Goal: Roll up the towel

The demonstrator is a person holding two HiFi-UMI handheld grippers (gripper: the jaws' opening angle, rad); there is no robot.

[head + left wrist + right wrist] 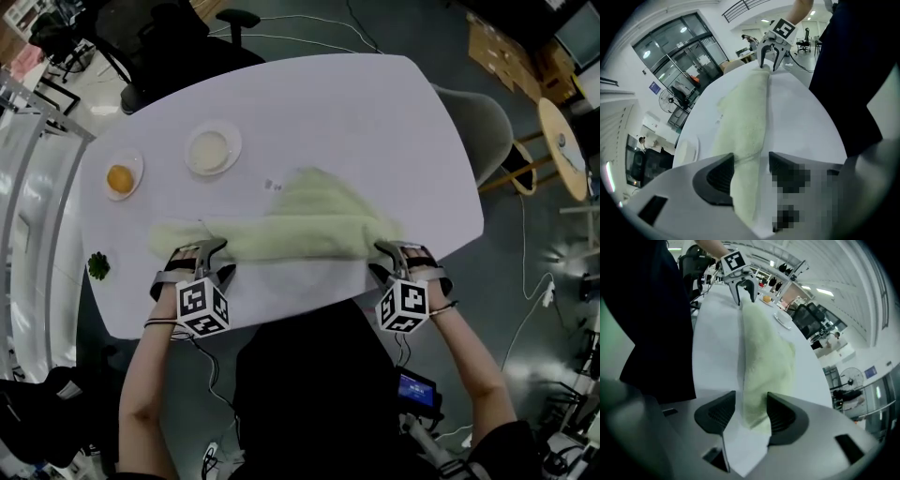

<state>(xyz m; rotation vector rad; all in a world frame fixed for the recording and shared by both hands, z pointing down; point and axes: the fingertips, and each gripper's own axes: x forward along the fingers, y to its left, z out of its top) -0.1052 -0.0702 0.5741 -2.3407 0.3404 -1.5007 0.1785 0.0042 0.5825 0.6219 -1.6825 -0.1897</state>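
In the head view, the pale green towel (300,225) is found stretched across the near part of the white table (375,112), with the left gripper (208,255) at its 8 o'clock end and the right gripper (394,251) at its 4 o'clock end. In the left gripper view, the jaws are seen apart, the towel's end lying unclamped between them against the 9 o'clock pad. In the right gripper view, the jaws are likewise apart, the towel's end resting against the 3 o'clock pad only.

An open-plan office: glass partitions (679,51), swivel chairs (239,19), strip ceiling lights (825,292).
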